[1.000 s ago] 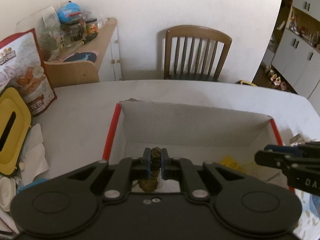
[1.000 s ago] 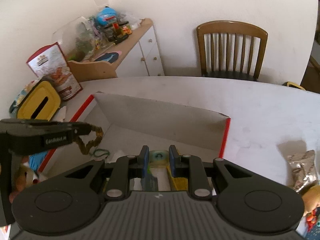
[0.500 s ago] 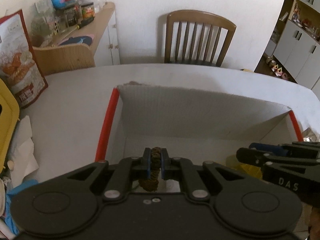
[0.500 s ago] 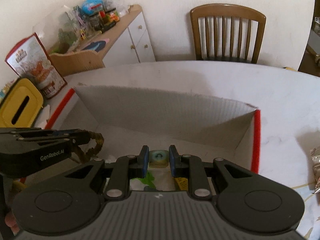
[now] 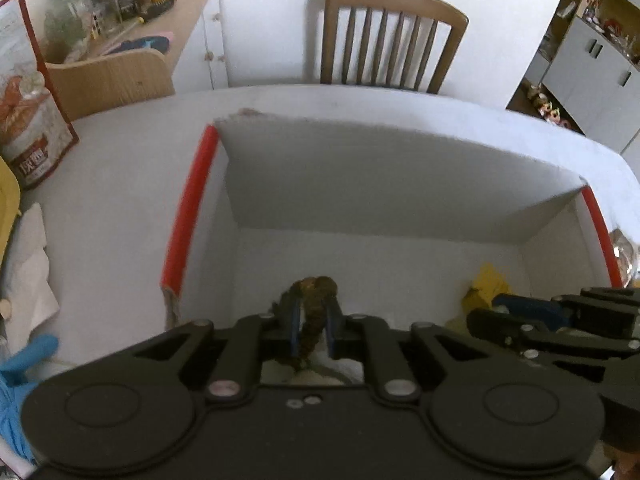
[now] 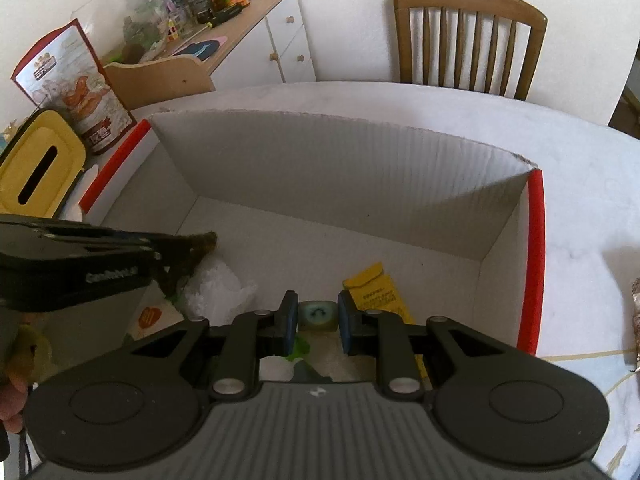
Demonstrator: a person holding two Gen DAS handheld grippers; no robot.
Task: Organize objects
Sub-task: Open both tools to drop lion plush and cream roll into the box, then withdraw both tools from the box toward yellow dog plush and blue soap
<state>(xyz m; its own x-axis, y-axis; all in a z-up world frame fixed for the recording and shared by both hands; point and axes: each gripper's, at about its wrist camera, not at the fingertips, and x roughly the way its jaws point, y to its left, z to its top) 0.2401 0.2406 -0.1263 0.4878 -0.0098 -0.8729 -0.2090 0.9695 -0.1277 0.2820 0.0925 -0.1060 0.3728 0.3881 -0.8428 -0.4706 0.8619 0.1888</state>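
A white table (image 5: 120,200) before a wooden chair (image 5: 392,36) carries an open white box (image 5: 192,208) with red edges. In the left wrist view, the left hand-held gripper (image 5: 314,320) is clamped on a brown braided cord (image 5: 314,312) hanging over the box interior. In the right wrist view, the right hand-held gripper (image 6: 318,318) pinches a small pale-green block (image 6: 317,315) above the box floor, just beside a yellow packet (image 6: 376,290) lying inside.
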